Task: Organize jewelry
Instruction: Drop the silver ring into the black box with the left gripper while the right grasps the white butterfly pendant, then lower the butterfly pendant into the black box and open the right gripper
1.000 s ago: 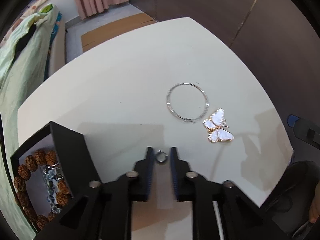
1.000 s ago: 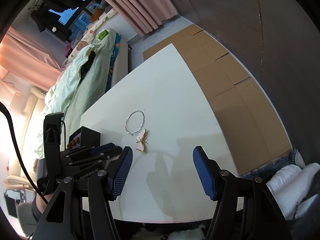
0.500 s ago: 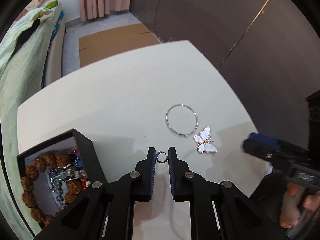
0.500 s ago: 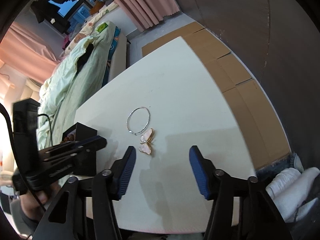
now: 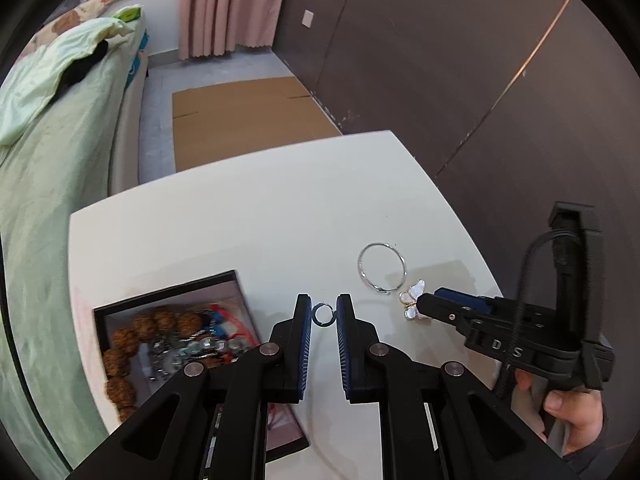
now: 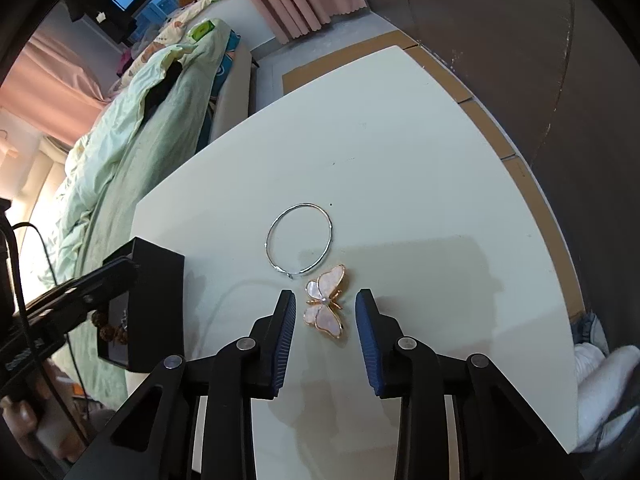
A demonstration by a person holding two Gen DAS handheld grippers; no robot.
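Note:
My left gripper (image 5: 323, 315) is shut on a small silver ring (image 5: 322, 315), held above the white table (image 5: 240, 216) just right of the open black jewelry box (image 5: 240, 280), which holds brown bead bracelets (image 5: 132, 336) and silver pieces. My right gripper (image 6: 326, 308) is open, its fingers on either side of the white and gold butterfly brooch (image 6: 326, 306) on the table. A thin silver bangle (image 6: 299, 238) lies just beyond the brooch. In the left wrist view the right gripper (image 5: 436, 300) reaches the brooch (image 5: 412, 300) next to the bangle (image 5: 381, 267).
The black box (image 6: 156, 300) stands at the table's left side. A bed with green bedding (image 6: 132, 140) runs along the left. Cardboard sheets (image 5: 240, 116) lie on the floor beyond the table. A dark wall (image 5: 440, 60) is on the right.
My left gripper has lifted the small ring higher and drawn back toward the box. My right gripper has come down and forward, narrowing around the butterfly brooch.

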